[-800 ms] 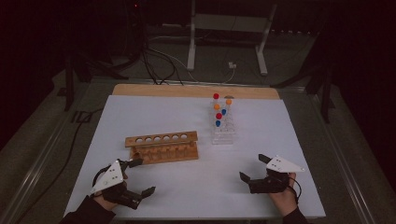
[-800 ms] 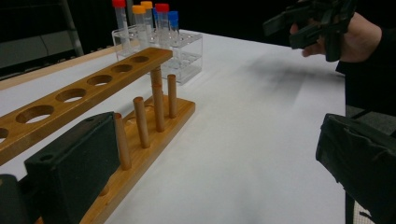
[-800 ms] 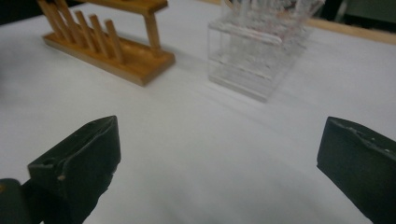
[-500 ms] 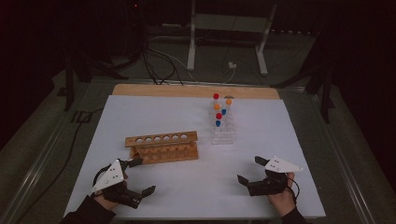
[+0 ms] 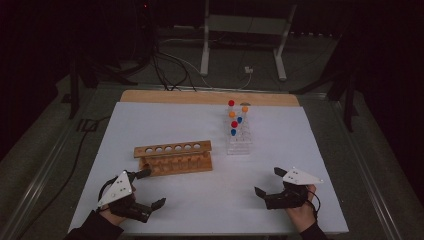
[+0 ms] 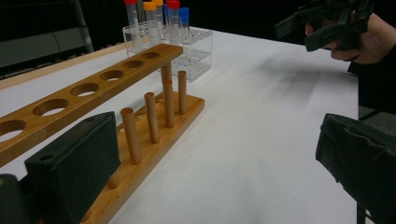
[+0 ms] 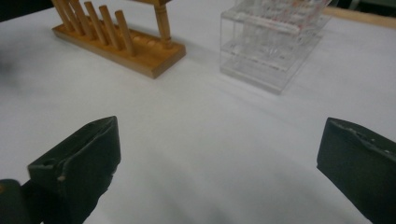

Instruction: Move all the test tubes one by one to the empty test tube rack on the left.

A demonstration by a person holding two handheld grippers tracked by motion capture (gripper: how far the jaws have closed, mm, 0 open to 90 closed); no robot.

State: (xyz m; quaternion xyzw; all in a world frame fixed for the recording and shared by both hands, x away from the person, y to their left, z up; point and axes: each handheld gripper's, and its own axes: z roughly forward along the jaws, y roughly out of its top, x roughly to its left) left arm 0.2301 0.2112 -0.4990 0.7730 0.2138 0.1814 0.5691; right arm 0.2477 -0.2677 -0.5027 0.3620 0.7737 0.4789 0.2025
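Right claw (image 5: 268,184) nudged slightly left since 0.8 s ago, left claw (image 5: 151,188) unchanged; both wide open, empty. Capped tubes (image 5: 235,120) untouched in clear rack (image 5: 238,144); wooden rack (image 5: 173,157) empty, transfer not started

1. I see the wooden rack (image 5: 174,157) left of centre on the table (image 5: 300,130).
2. The clear rack (image 5: 239,137) stands right of it and slightly behind.
3. Capped tubes (image 5: 233,125) stand in the clear rack.
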